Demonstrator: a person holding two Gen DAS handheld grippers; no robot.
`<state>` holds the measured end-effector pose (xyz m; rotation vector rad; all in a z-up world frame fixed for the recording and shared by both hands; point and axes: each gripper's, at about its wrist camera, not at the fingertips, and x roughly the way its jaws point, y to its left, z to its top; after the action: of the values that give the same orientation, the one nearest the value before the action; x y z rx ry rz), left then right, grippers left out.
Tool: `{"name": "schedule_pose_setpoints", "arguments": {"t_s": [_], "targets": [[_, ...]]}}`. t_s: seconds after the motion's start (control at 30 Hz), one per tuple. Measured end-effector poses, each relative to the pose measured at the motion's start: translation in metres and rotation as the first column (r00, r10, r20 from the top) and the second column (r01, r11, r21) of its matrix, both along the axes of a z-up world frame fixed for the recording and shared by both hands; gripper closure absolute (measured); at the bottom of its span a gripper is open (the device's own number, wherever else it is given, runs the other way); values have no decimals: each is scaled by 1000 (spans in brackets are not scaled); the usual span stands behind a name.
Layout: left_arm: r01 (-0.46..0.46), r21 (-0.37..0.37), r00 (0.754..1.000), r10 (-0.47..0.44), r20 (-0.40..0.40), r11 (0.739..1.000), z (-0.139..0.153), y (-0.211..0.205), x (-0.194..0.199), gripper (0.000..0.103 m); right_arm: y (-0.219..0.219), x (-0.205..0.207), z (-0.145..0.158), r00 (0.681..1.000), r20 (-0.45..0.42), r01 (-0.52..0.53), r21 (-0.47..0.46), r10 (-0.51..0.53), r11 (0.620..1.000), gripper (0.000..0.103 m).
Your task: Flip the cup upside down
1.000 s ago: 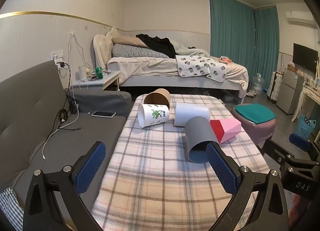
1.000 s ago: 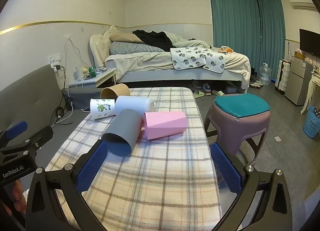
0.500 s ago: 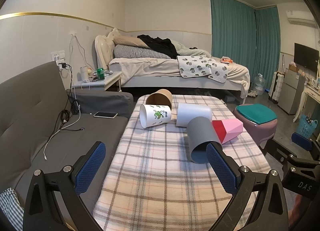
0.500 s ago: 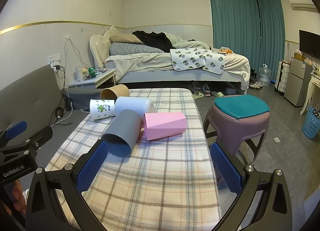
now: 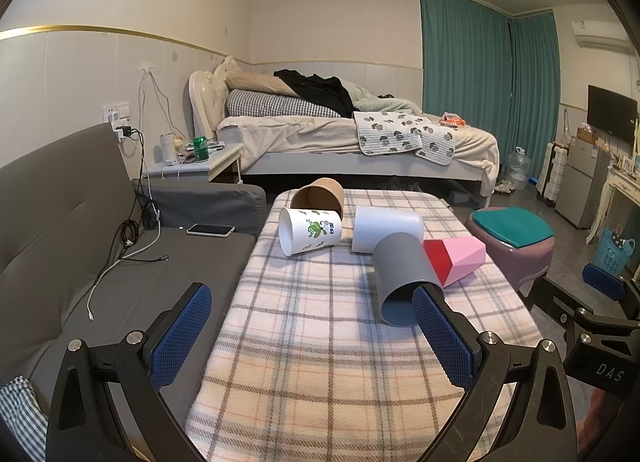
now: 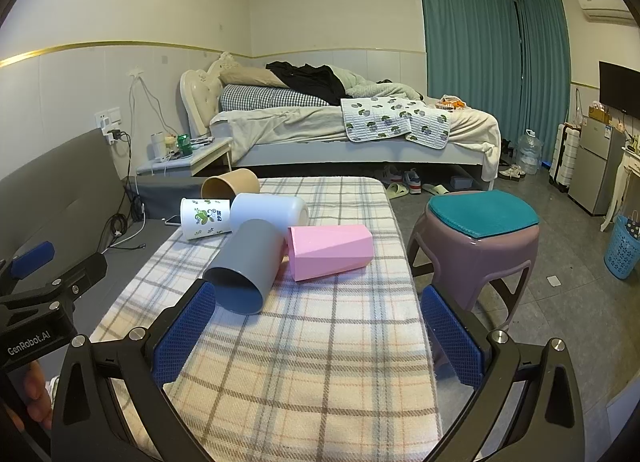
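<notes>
5 cups lie on their sides on the plaid-blanketed table (image 6: 320, 342), far half. Dark grey plastic cup (image 6: 248, 266) nearest, mouth toward the grippers, touching the pink faceted cup (image 6: 330, 252). Near half bare. Left gripper (image 5: 312, 334) and right gripper (image 6: 320, 330) both spread wide, holding nothing.

Gray cup's (image 5: 404, 282) rim partly behind a left-tongs pad (image 5: 442, 342); brown cup (image 6: 232, 183) half behind white cups.
</notes>
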<state>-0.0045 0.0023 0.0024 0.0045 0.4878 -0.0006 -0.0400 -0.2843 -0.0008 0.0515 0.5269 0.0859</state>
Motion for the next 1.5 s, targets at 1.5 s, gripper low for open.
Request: {"name": "schedule_pose_setpoints", "arguments": {"t_s": [1.5], "targets": [[1,1,1000,-1,-1,1000,0,0,0,0,-1,-1,8,1000,0,-2,-1,2,1000,0]]}}
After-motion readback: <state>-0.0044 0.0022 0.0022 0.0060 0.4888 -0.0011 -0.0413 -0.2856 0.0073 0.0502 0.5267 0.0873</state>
